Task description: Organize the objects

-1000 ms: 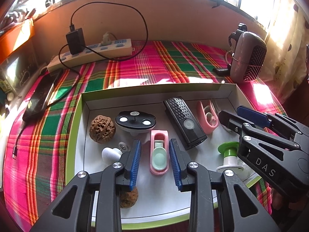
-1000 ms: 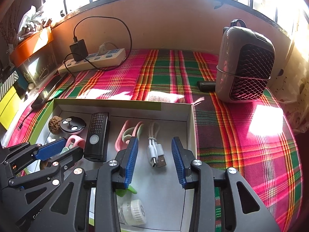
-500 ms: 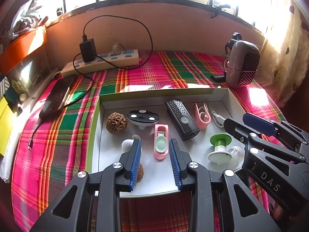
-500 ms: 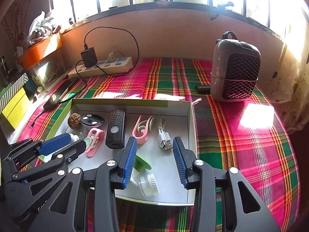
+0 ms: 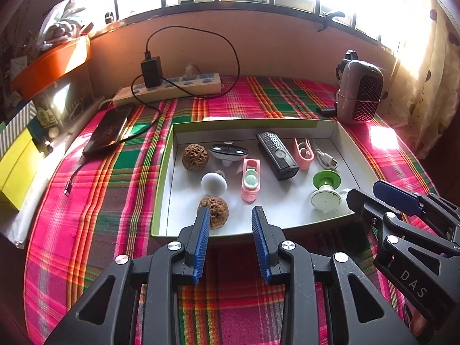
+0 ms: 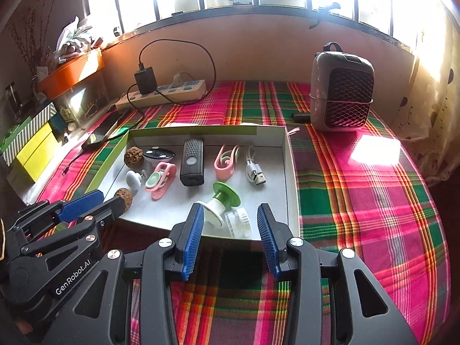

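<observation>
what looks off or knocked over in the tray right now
Mostly tidy. The green-topped spool lies tipped on its side near the tray's front edge, against a clear-and-white cap. The two walnuts sit apart, not paired. Nothing looks spilled or broken.

**Surroundings on and around the plaid cloth**

A pink-and-green plaid cloth (image 6: 359, 201) covers the surface. A white power strip (image 5: 169, 89) lies along the back wall, with a black charger (image 5: 151, 71) plugged in; its cable loops up the wall. A dark phone (image 5: 108, 132) lies flat near the strip. A grey mesh-fronted heater (image 6: 342, 100) stands upright at back right. An orange planter (image 6: 72, 72) sits on the left ledge, yellow boxes (image 5: 14, 169) below it.
</observation>
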Demonstrator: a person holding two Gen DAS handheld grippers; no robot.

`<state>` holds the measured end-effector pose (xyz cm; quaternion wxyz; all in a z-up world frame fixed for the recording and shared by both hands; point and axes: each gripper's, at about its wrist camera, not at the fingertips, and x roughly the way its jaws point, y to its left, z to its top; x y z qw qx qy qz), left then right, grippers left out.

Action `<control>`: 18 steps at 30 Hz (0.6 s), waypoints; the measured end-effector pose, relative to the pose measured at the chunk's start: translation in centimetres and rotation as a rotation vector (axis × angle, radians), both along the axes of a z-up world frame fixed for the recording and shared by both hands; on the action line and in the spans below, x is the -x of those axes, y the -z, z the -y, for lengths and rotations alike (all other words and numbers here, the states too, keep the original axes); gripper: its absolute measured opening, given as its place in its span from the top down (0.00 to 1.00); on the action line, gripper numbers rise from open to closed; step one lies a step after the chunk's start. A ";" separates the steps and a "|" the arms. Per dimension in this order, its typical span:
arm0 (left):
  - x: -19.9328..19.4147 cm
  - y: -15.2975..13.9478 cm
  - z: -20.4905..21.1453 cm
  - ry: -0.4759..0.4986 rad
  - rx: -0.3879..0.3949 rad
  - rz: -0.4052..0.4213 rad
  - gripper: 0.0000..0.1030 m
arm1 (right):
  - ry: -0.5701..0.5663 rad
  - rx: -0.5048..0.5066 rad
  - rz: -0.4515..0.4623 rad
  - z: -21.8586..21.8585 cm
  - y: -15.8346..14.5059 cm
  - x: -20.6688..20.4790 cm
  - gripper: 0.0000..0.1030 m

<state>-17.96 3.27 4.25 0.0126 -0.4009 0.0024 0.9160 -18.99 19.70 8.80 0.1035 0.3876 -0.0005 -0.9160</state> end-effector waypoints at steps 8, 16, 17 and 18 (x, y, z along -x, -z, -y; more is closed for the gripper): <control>-2.4 0.8 0.0 -0.004 0.004 0.020 0.72 | -0.012 -0.024 0.012 0.7 0.6 -2.4 0.61; -4.0 1.8 0.3 -0.025 0.007 0.054 0.72 | -0.012 -0.062 0.040 1.1 2.0 -3.8 0.61; -4.2 1.9 0.3 -0.029 0.007 0.055 0.72 | -0.011 -0.064 0.046 1.1 2.2 -4.0 0.61; -4.4 2.0 0.3 -0.031 0.009 0.059 0.72 | -0.008 -0.069 0.053 1.0 2.5 -4.1 0.61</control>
